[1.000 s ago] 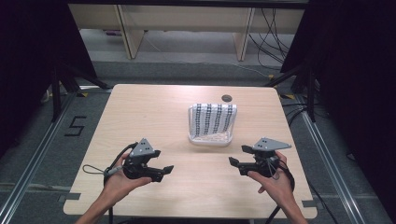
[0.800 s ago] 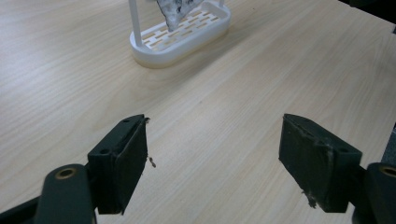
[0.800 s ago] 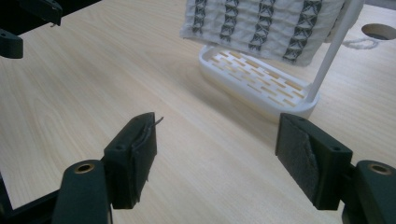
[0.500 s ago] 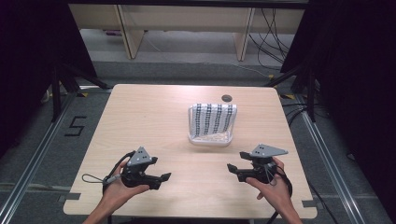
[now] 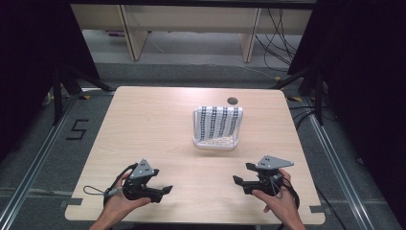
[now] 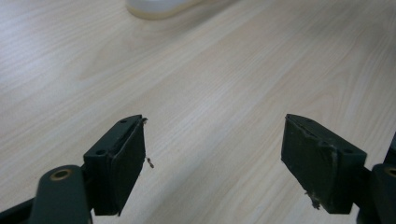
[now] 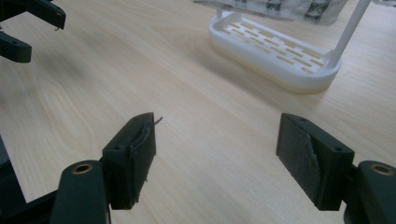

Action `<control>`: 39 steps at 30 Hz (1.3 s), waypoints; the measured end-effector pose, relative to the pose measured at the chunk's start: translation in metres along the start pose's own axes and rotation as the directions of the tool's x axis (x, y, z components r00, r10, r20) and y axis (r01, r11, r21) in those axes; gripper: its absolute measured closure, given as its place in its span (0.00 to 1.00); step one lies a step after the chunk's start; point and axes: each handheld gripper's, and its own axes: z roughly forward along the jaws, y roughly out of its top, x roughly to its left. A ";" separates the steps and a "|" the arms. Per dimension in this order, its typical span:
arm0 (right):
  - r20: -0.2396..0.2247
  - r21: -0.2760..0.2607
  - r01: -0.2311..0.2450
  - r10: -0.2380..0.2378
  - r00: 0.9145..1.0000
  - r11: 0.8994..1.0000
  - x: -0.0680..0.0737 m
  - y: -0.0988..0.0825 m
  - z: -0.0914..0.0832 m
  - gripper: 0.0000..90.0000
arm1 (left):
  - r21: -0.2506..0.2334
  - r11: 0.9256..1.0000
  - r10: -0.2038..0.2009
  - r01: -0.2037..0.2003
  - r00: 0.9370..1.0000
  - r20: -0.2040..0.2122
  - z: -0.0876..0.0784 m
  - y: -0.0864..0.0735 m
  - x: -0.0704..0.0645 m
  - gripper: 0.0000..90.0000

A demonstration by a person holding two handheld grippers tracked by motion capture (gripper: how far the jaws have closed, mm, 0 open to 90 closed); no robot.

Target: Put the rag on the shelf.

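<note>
A white slotted rack (image 5: 215, 143) stands past the middle of the wooden table (image 5: 143, 124), with a white cloth with dark patterned stripes (image 5: 218, 121) draped over its rail. My left gripper (image 5: 164, 191) rests low near the front left edge, held by a hand, jaws wide apart and empty (image 6: 212, 161). My right gripper (image 5: 238, 175) sits near the front right, also open with nothing between its jaws (image 7: 215, 156). In the right gripper view the rack's base (image 7: 275, 51) lies ahead to the right, and the other gripper's jaw tips (image 7: 32, 28) show at upper left.
A small round hole (image 5: 232, 100) lies at the table's far edge behind the rack. Black stands and cables are on the grey floor around the table, with light wooden furniture legs beyond. A "5" mark (image 5: 78, 129) is on the floor at left.
Both hands have drawn the grippers back toward the table's front edge. Both sets of jaws remain open.
</note>
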 end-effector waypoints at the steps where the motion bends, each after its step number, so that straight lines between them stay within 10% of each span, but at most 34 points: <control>1: -0.007 0.013 -0.025 0.025 1.000 1.000 0.002 -0.002 -0.001 0.33 | -0.011 1.000 -0.016 0.016 1.000 -0.003 0.002 -0.002 -0.002 0.24; 19: 0.003 0.071 -0.044 0.043 0.999 0.997 0.004 -0.030 0.000 0.25 | 0.074 0.996 0.041 -0.039 0.999 -0.025 0.011 -0.023 -0.003 0.24; 39: -0.002 0.088 -0.043 0.044 0.999 0.995 0.006 -0.034 0.002 0.26 | 0.061 0.998 0.020 -0.019 1.000 -0.017 0.011 -0.024 -0.003 0.24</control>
